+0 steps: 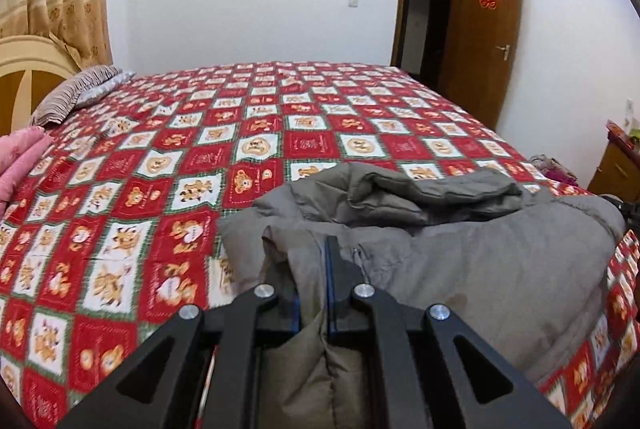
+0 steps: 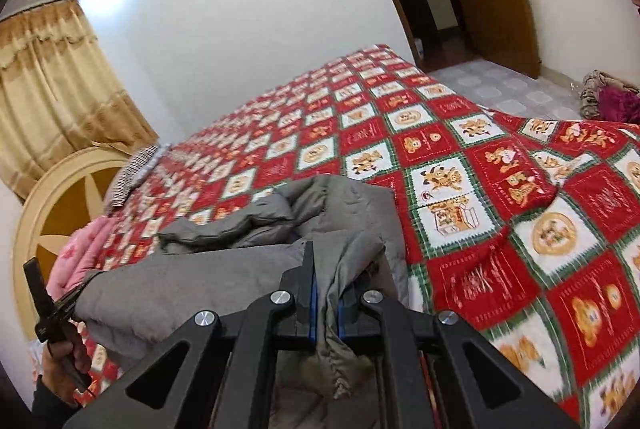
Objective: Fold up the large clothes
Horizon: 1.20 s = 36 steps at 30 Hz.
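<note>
Jacket [image 1: 460,261]: grey, bunched at the bed's [image 1: 248,133] near edge; bare quilt beyond.
Left gripper [image 1: 312,269]: jaws clamped on jacket fabric.
Right gripper [image 2: 326,281]: jaws clamped on jacket fabric.

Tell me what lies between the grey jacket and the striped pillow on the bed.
Only bare bedspread separates the grey jacket from the striped pillow, clearest in the left wrist view.
</note>
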Motion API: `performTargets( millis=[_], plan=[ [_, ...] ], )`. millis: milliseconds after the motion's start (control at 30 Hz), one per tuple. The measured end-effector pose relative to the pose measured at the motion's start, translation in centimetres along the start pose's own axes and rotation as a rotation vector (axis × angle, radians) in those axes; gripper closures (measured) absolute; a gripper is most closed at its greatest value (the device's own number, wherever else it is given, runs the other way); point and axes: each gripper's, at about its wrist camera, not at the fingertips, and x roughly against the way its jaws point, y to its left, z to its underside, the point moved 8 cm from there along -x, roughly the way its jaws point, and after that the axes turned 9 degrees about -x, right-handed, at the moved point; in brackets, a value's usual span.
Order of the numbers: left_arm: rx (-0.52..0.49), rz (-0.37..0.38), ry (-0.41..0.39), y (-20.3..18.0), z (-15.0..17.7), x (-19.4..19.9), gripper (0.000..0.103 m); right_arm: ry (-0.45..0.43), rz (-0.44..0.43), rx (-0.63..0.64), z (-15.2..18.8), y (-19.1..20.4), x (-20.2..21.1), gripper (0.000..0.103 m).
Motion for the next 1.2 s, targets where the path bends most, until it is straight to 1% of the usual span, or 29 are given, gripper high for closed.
performTargets(
  millis=[33,67,100,133,167,200,233,267,300,367,400,500,567,600,633,667,700,733,767,867,933,1000,1033,1067,1100,1133,1167,1200],
  plan=[
    [0.012,-0.002,0.005,0.3,-0.1,-0.6,0.091,0.008,0.004,-0.001,-0.3,0.0,-0.8,0.097],
    [0.023,-0.003,0.009,0.3,-0.2,-1.0,0.087,0.012,0.005,-0.001,-0.8,0.0,-1.5,0.097],
    [0.049,-0.002,0.014,0.7,-0.2,-1.2,0.086,0.013,0.008,0.001,-1.3,0.1,-2.0,0.097],
    [0.060,-0.002,0.020,0.8,-0.3,-1.7,0.083,0.015,0.006,0.004,-1.8,0.2,-2.5,0.097],
    [0.075,-0.016,0.035,1.1,-0.2,-1.7,0.077,0.019,0.004,0.007,-2.1,0.3,-2.9,0.097],
    [0.081,-0.030,0.041,1.3,-0.3,-1.9,0.065,0.028,0.003,0.015,-2.4,0.5,-3.5,0.097],
    [0.083,-0.065,0.031,1.6,-0.6,-1.6,0.054,0.033,0.007,0.023,-2.6,0.7,-4.0,0.097],
    [0.082,-0.105,-0.006,2.0,-0.9,-0.6,0.026,0.036,0.017,0.030,-2.9,0.7,-4.6,0.094],
    [0.083,-0.133,-0.052,2.4,-1.4,0.2,0.001,0.036,0.023,0.032,-3.2,0.7,-5.2,0.094],
    [0.098,-0.159,-0.169,2.8,-2.5,2.8,0.000,0.044,0.030,0.019,-3.5,0.5,-6.4,0.090],
    [0.101,-0.157,-0.189,2.7,-2.8,3.4,0.000,0.050,0.040,0.013,-3.5,0.3,-6.9,0.089],
    [0.074,-0.165,-0.176,1.5,-3.2,3.2,0.000,0.041,0.062,0.019,-3.5,0.1,-8.0,0.083],
    [0.046,-0.184,-0.178,0.3,-3.1,2.7,0.000,0.009,0.078,0.050,-3.6,0.7,-8.2,0.073],
    [0.027,-0.191,-0.178,-0.5,-3.1,2.4,0.000,-0.004,0.063,0.052,-3.7,1.1,-8.2,0.067],
    [0.016,-0.200,-0.175,-0.9,-3.2,2.0,0.000,-0.004,0.031,0.047,-3.8,1.6,-8.2,0.039],
    [0.003,-0.212,-0.163,-1.7,-3.2,1.3,0.000,-0.009,0.010,0.042,-3.9,2.0,-8.1,0.013],
    [-0.005,-0.213,-0.144,-2.2,-3.1,0.6,0.000,-0.026,0.006,0.043,-4.1,2.3,-7.9,0.010],
    [-0.012,-0.217,-0.130,-2.4,-2.9,0.1,0.000,-0.057,0.020,0.053,-4.4,2.5,-7.5,0.010],
    [-0.023,-0.242,-0.105,-2.7,-2.8,-0.8,0.000,-0.071,0.033,0.062,-4.6,2.7,-7.4,0.010],
    [-0.020,-0.279,-0.038,-2.6,-2.2,-2.8,0.000,-0.123,0.104,0.071,-4.8,3.1,-6.3,0.010],
    [-0.008,-0.343,0.033,-1.9,-1.4,-4.2,0.000,-0.164,0.112,0.102,-4.6,4.4,-5.3,0.010],
    [0.048,-0.367,0.064,-0.8,-0.8,-5.1,0.000,-0.201,0.099,0.146,-3.8,6.0,-4.4,0.010],
    [0.080,-0.366,0.074,-0.3,-0.6,-5.3,0.000,-0.210,0.072,0.183,-2.9,7.4,-4.1,0.010],
    [0.133,-0.342,0.081,0.3,-0.5,-5.3,0.000,-0.203,0.049,0.214,-2.0,8.6,-4.2,0.010],
    [0.163,-0.328,0.068,0.5,-0.6,-5.1,0.000,-0.181,0.029,0.250,-1.0,9.7,-4.7,0.010],
    [0.192,-0.324,0.035,0.7,-1.0,-4.3,0.000,-0.143,0.011,0.290,0.1,10.7,-5.5,0.010],
    [0.218,-0.327,-0.025,1.0,-1.6,-2.8,0.000,-0.091,-0.007,0.336,1.5,11.8,-6.6,0.010],
    [0.222,-0.327,-0.074,0.9,-2.1,-1.6,0.000,-0.068,-0.009,0.363,2.3,12.5,-7.3,0.010]
  ],
)
